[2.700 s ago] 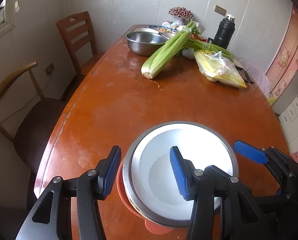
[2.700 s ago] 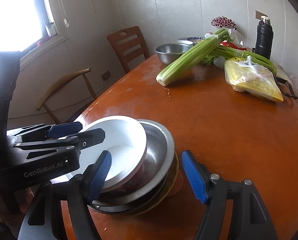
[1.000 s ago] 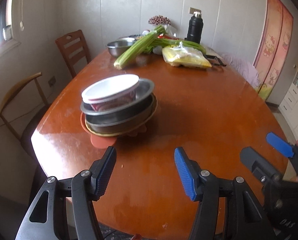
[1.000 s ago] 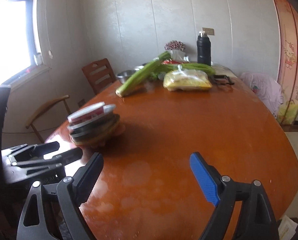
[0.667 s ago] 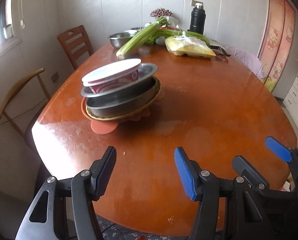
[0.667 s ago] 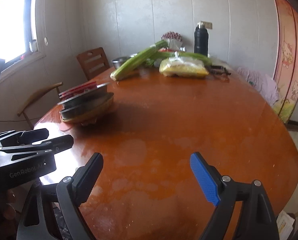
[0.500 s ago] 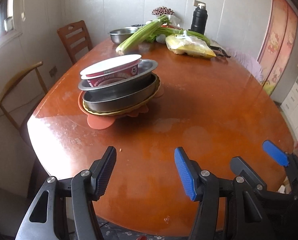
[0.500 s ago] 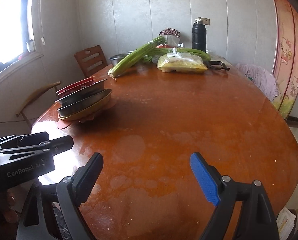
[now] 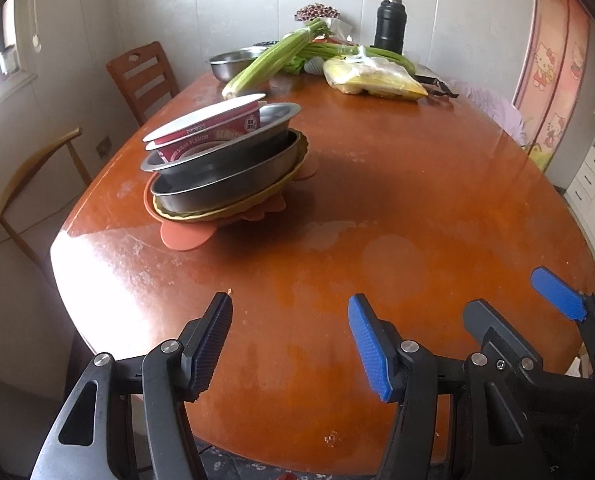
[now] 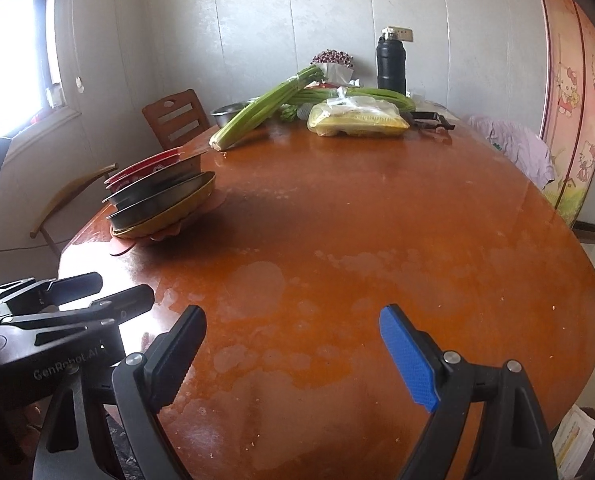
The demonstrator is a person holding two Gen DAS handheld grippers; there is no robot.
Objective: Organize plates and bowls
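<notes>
A stack stands on the left part of the brown table (image 9: 377, 200): a red-and-white paper bowl (image 9: 209, 126) on top, two steel bowls (image 9: 233, 156) under it, a yellow plate (image 9: 257, 204) and an orange mat (image 9: 185, 236) at the bottom. The stack also shows in the right wrist view (image 10: 157, 196). My left gripper (image 9: 289, 344) is open and empty over the table's near edge, well short of the stack. My right gripper (image 10: 293, 344) is open and empty, to the right of the left one.
At the far end lie celery (image 9: 273, 60), a steel bowl (image 9: 233, 62), a bag of yellow food (image 9: 373, 78) and a black flask (image 9: 389, 24). Two chairs (image 9: 145, 76) stand along the table's left side. The right gripper shows at the right of the left wrist view (image 9: 557, 292).
Both grippers have pulled back from the stack to the table's near edge. The left gripper, earlier straddling the stack's left rim, now stands well short of it, empty.
</notes>
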